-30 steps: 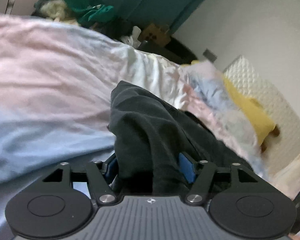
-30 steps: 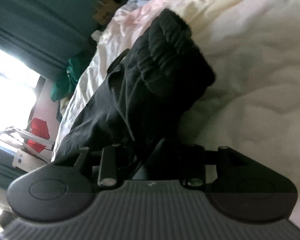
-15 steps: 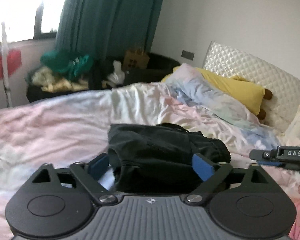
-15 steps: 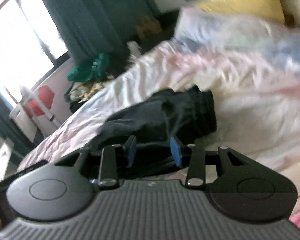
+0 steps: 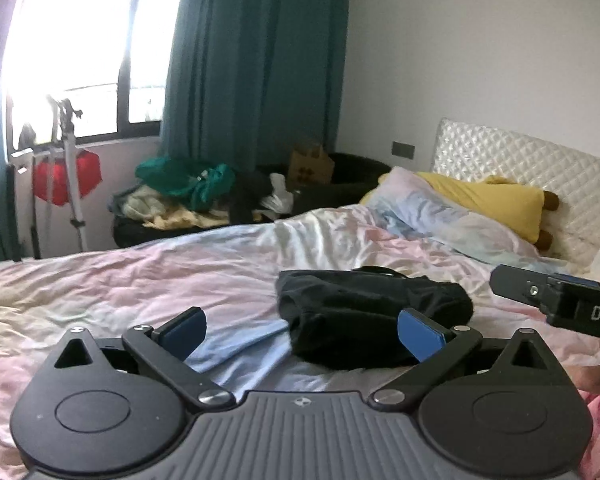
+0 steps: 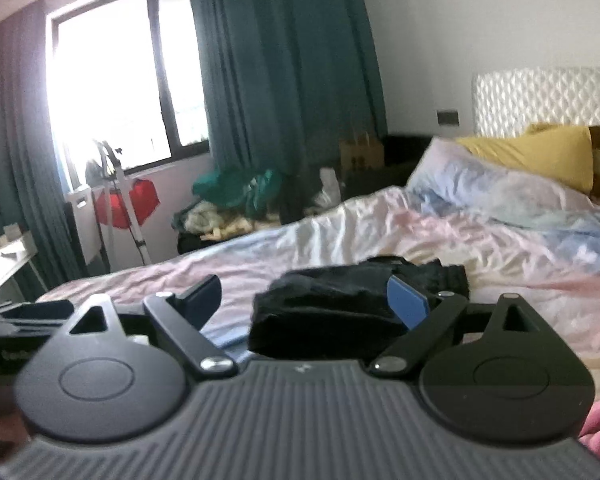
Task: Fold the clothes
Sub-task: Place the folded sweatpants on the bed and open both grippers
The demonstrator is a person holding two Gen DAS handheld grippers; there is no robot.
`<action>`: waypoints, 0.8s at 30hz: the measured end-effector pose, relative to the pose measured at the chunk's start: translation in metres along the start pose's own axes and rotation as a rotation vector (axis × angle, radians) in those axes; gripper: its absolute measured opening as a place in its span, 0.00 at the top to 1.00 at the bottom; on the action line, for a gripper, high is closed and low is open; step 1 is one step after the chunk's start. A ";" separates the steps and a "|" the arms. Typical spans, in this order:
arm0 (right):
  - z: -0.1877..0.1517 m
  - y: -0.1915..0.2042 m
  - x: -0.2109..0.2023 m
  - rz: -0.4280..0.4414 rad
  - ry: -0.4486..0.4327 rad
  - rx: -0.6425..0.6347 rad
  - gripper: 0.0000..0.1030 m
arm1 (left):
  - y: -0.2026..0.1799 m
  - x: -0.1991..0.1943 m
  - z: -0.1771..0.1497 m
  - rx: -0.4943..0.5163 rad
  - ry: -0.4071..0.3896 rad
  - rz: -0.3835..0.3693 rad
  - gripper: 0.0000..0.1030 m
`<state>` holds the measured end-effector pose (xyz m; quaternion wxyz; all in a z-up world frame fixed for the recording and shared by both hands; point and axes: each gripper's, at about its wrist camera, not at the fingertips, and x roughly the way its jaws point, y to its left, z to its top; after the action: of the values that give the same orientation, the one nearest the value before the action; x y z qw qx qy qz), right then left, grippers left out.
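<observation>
Released the black garment (image 5: pixel 372 316), now lying in a folded heap on the bed (image 5: pixel 148 284). Pulled the left tool (image 5: pixel 302 330) and right tool (image 6: pixel 304 300) up and back, levelled out, jaws just opened wide with nothing gripped between them.

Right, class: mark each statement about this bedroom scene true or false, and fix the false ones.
1. The dark garment lies bunched on the bedspread. True.
2. The left gripper is clamped on the garment. False: its jaws stand wide apart, nothing pressed between them.
3. The right gripper is open. True.
4. The curtains are red. False: they are teal green.
5. A yellow pillow rests by the quilted headboard. True.
</observation>
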<state>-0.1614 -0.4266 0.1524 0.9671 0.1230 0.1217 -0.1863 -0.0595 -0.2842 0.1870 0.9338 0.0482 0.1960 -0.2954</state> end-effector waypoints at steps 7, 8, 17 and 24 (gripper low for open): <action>-0.029 0.021 0.006 -0.019 -0.014 -0.053 0.11 | 0.005 -0.007 -0.022 0.001 -0.014 0.002 0.00; -0.033 0.022 0.009 -0.028 -0.013 -0.056 0.11 | 0.007 -0.006 -0.024 -0.002 -0.010 0.004 0.00; -0.055 0.031 0.025 -0.090 0.001 -0.081 0.11 | 0.011 0.018 -0.044 0.025 0.004 0.012 0.00; -0.064 0.039 0.032 -0.142 0.008 -0.129 0.11 | 0.025 0.035 -0.057 -0.010 0.051 0.010 0.00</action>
<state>-0.1298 -0.3836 0.0906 0.9569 0.0520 0.1458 -0.2457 -0.0383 -0.2700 0.1199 0.9301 0.0523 0.2212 -0.2884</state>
